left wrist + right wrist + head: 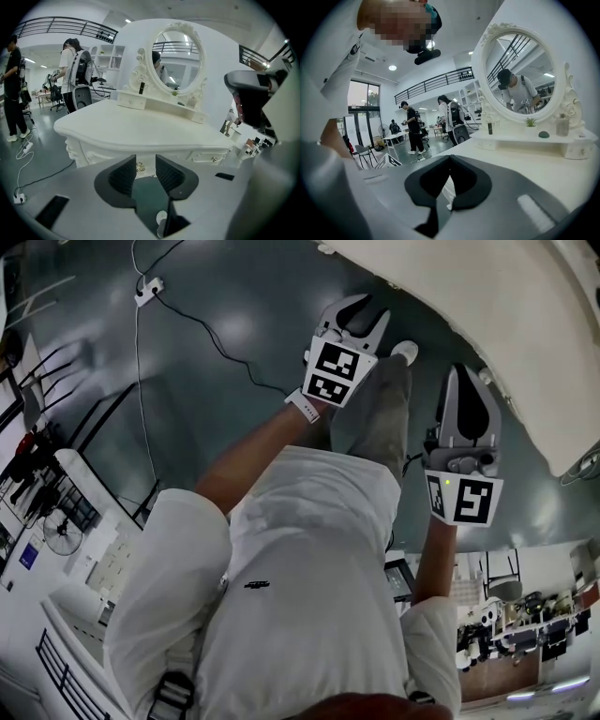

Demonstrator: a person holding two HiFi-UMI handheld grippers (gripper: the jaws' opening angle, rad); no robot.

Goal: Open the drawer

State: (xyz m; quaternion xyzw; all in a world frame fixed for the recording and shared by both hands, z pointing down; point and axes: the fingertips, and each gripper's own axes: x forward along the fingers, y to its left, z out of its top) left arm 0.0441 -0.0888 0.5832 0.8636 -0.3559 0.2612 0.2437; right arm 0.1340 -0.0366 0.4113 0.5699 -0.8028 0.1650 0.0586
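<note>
A white dressing table with an oval mirror stands ahead of me. Its middle drawer shows a brass handle under the table's edge. My left gripper is open, and that handle is seen through the gap between its jaws, still some way off and untouched. A second drawer handle sits further right. In the head view the left gripper points at the table's curved edge. My right gripper is shut on nothing and hovers over the table top; the head view has the right gripper beside the edge.
A black cable and a white power strip lie on the grey floor to the left. Two people stand in the room at the back left, near an office chair. My own shoe is close to the table.
</note>
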